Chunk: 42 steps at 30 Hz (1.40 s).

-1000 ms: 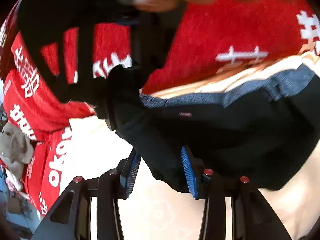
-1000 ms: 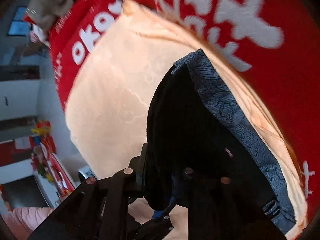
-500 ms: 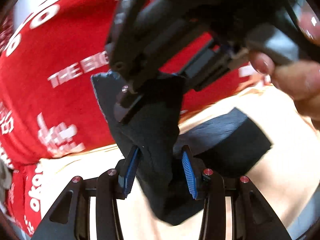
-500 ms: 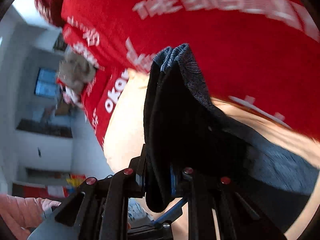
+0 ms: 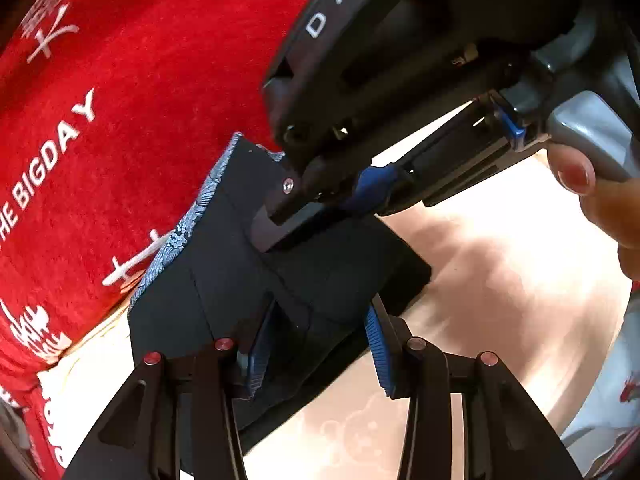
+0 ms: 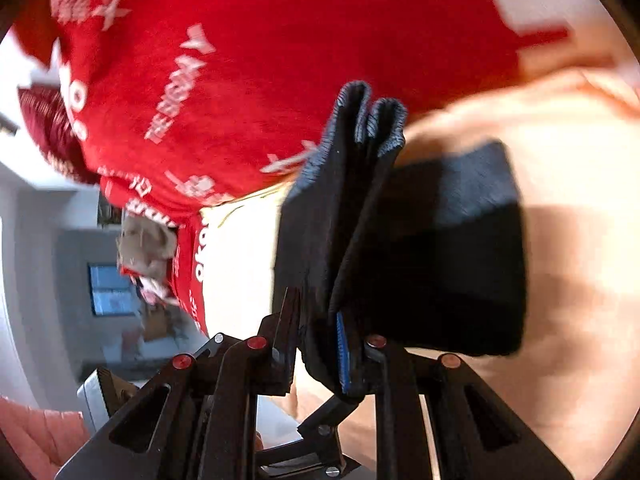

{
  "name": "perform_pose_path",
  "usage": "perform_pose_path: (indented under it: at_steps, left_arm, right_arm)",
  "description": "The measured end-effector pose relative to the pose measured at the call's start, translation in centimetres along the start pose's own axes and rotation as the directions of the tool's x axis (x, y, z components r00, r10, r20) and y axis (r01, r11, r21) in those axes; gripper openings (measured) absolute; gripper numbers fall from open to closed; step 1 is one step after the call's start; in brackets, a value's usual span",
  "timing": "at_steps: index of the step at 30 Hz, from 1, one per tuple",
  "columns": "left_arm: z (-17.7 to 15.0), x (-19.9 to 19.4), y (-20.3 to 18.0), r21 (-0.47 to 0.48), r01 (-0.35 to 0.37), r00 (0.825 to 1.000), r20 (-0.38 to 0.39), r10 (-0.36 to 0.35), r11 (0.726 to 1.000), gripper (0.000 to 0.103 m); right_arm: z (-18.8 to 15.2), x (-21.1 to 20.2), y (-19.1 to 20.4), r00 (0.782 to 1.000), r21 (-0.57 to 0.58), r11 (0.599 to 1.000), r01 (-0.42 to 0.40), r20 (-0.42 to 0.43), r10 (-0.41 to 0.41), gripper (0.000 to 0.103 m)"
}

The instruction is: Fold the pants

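The dark navy pants (image 5: 224, 280) with a patterned blue waistband (image 5: 188, 224) are folded into a thick bundle over the pale peach surface (image 5: 500, 280). My left gripper (image 5: 318, 344) has its blue pads apart around the bundle's near edge. My right gripper (image 5: 320, 196) enters from the upper right in the left wrist view and clamps the bundle's upper part. In the right wrist view, the right gripper (image 6: 320, 344) is shut on the folded pants (image 6: 344, 208), whose layers stand upright; the rest (image 6: 460, 260) drapes right.
A red blanket with white lettering (image 5: 120, 80) covers the far side; it also shows in the right wrist view (image 6: 260, 60). The holder's hand (image 5: 592, 200) grips the right tool. A room with a blue window (image 6: 112, 288) lies beyond the left edge.
The pants bundle has been folded over and brought lower toward the peach surface. The right gripper has swung closer over the left one, keeping its hold on the fabric.
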<state>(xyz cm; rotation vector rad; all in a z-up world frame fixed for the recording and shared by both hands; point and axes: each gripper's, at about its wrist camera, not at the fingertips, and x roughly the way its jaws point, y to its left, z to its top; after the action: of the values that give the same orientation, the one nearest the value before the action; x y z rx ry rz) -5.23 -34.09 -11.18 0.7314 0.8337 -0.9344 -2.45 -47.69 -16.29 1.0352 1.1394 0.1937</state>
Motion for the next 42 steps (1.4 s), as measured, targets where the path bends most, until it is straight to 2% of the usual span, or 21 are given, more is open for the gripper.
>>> perform_pose_path:
  at_steps: [4,8,13,16,17,18,19,21,23,26,28,30,33,35,37,39,42]
  left_arm:
    - [0.4,0.4,-1.1,0.026,0.006,1.0,0.0,-0.006,1.0,0.043]
    - [0.0,2.8,-1.1,0.024,0.014,0.999,-0.039,-0.013,1.0,0.043]
    - [-0.8,5.0,-1.4,0.038,0.022,0.997,-0.073,-0.019,0.999,0.046]
    - [-1.1,4.9,-0.9,0.044,0.049,0.996,-0.071,-0.046,0.998,0.052]
    - [-1.2,4.7,-0.5,0.033,0.064,0.995,-0.075,-0.061,0.997,0.057]
    - [-1.1,4.5,-0.2,0.016,0.07,0.994,-0.082,-0.068,0.997,0.073]
    - [-1.1,4.2,0.2,-0.006,0.074,0.994,-0.085,-0.074,0.997,0.078]
    - [-1.2,3.5,1.6,-0.041,0.078,0.994,-0.076,-0.081,0.996,0.078]
    - [-1.5,2.9,2.9,-0.057,0.055,0.995,-0.081,-0.059,0.997,0.078]
    - [-2.2,2.5,5.3,-0.112,0.037,0.994,-0.098,-0.048,0.993,0.078]
    - [-2.9,2.4,7.2,-0.155,0.019,0.994,-0.104,-0.036,0.988,0.078]
    - [-3.5,2.1,7.9,-0.175,-0.004,0.993,-0.114,-0.016,0.985,0.078]
    - [-4.3,2.1,8.8,-0.198,-0.028,0.988,-0.152,-0.003,0.98,0.078]
    - [-4.9,2.5,9.7,-0.225,-0.018,0.985,-0.172,-0.021,0.974,0.078]
    - [-5.4,2.5,10.8,-0.27,-0.005,0.982,-0.181,-0.046,0.963,0.078]
    - [-6.0,2.2,12.5,-0.33,0.005,0.98,-0.185,-0.07,0.944,0.078]
    - [-6.7,2.1,15.3,-0.421,0.009,0.978,-0.187,-0.096,0.907,0.078]
  right_arm:
    - [-0.7,-1.2,-1.5,0.999,0.006,0.999,-0.045,0.026,0.045,0.018]
    - [-0.4,-0.5,-3.1,1.0,0.015,1.0,-0.012,0.018,0.012,0.018]
    - [0.0,1.4,-7.0,1.0,0.09,0.996,0.019,0.003,-0.019,0.018]
    - [-0.1,2.2,-8.0,0.999,0.112,0.993,0.033,0.002,-0.034,0.018]
    - [-0.3,2.1,-8.1,1.0,0.117,0.993,0.03,0.007,-0.031,0.018]
    - [-0.5,2.0,-8.1,0.999,0.121,0.992,0.03,0.012,-0.032,0.018]
    - [-0.6,1.7,-8.0,0.999,0.118,0.992,0.04,0.014,-0.042,0.018]
    - [-0.6,1.4,-7.4,0.997,0.101,0.992,0.072,0.013,-0.074,0.021]
    - [-0.7,1.0,-6.7,0.994,0.081,0.991,0.111,0.009,-0.112,0.023]
    - [-1.2,0.5,-6.0,0.98,0.049,0.979,0.198,0.009,-0.199,0.027]
    - [-1.8,0.0,-5.9,0.961,0.029,0.961,0.276,0.023,-0.277,0.029]
    - [-2.5,-0.4,-5.5,0.932,-0.005,0.933,0.36,0.043,-0.359,0.03]
    - [-3.5,0.2,-5.1,0.902,-0.041,0.901,0.431,0.052,-0.429,0.034]
    - [-3.8,0.6,-5.3,0.89,-0.041,0.89,0.455,0.063,-0.452,0.036]
    - [-3.9,0.3,-5.7,0.887,-0.027,0.888,0.46,0.07,-0.457,0.04]
    - [-4.1,0.0,-5.6,0.876,-0.029,0.876,0.481,0.065,-0.479,0.047]
    - [-4.4,-0.7,-5.5,0.861,-0.044,0.861,0.507,0.054,-0.505,0.047]
